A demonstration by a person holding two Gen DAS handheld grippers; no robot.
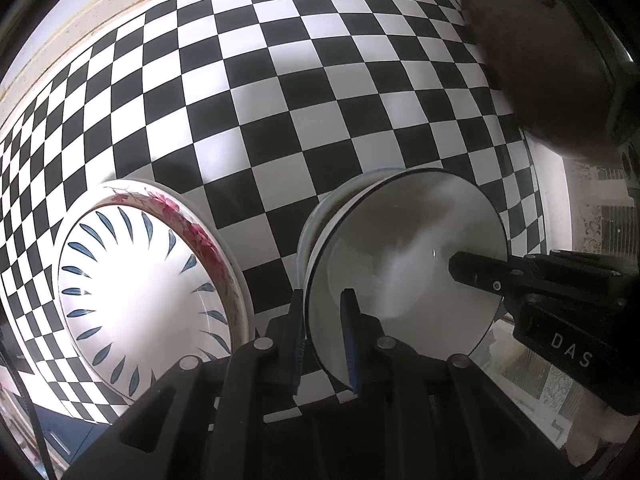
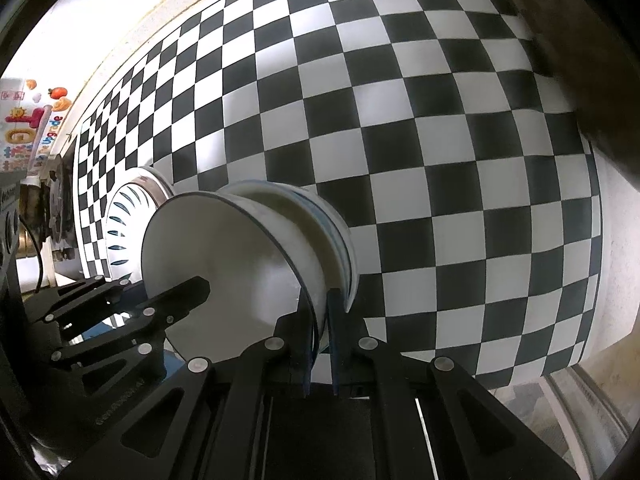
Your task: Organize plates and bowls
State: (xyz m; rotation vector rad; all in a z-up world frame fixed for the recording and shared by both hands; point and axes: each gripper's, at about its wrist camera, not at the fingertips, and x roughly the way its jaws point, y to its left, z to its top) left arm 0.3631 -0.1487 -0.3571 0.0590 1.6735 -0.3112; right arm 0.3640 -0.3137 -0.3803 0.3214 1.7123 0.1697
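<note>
A: The bowl (image 1: 404,264)?
B: White, thin dark rim, glossy inside. Nested in a stack of white bowls (image 2: 340,232) on the checkered cloth (image 1: 280,92).
A: Grippers?
B: Left gripper (image 1: 324,332) nearly closed, pads pinching the bowl's rim. Right gripper (image 2: 320,332) likewise, clamped on the opposite rim.
A: Nearby?
B: Blue-petal plate (image 1: 136,292) on a red-floral plate (image 1: 200,236), to the left, apart.

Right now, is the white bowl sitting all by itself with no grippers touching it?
No, the left gripper and the right gripper both pinch the rim of the white bowl.
</note>
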